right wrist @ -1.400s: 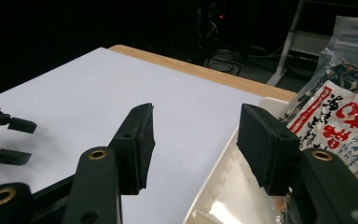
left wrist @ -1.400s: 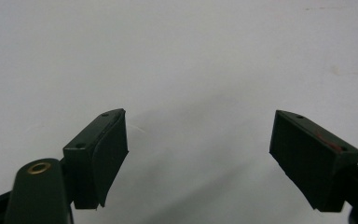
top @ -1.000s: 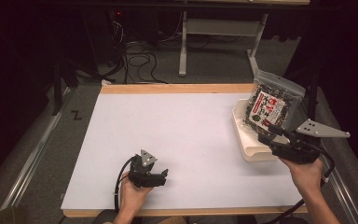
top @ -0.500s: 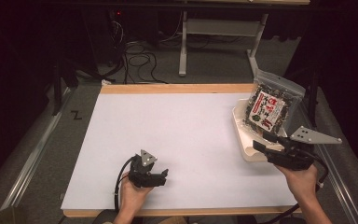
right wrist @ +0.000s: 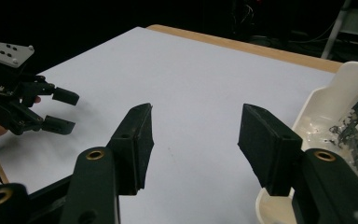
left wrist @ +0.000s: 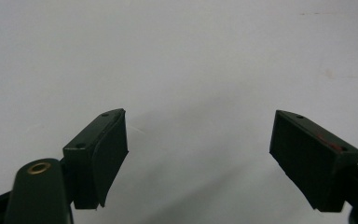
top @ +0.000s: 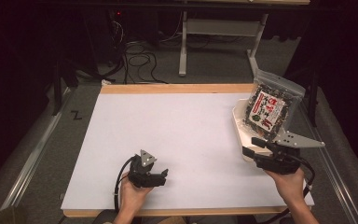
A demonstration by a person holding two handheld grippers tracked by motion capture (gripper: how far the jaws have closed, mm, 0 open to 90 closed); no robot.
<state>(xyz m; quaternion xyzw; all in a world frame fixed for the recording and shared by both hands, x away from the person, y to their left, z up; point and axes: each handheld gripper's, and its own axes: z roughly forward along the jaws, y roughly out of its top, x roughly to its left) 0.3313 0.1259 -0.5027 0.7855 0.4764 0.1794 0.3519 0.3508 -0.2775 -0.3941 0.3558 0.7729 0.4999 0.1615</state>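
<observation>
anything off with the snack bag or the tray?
The snack bag stands tilted in the cream tray, leaning past its far rim, not lying flat. No spill or tear is visible. The tray sits at the table's right edge. Both grippers are open and empty.

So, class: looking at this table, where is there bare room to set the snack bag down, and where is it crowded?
The white table top is bare from its far wooden edge down to the left gripper, and leftwards to its left edge. The crowded part is the right edge: the snack bag leans in the cream tray, and the open right gripper sits at the tray's near end.
</observation>
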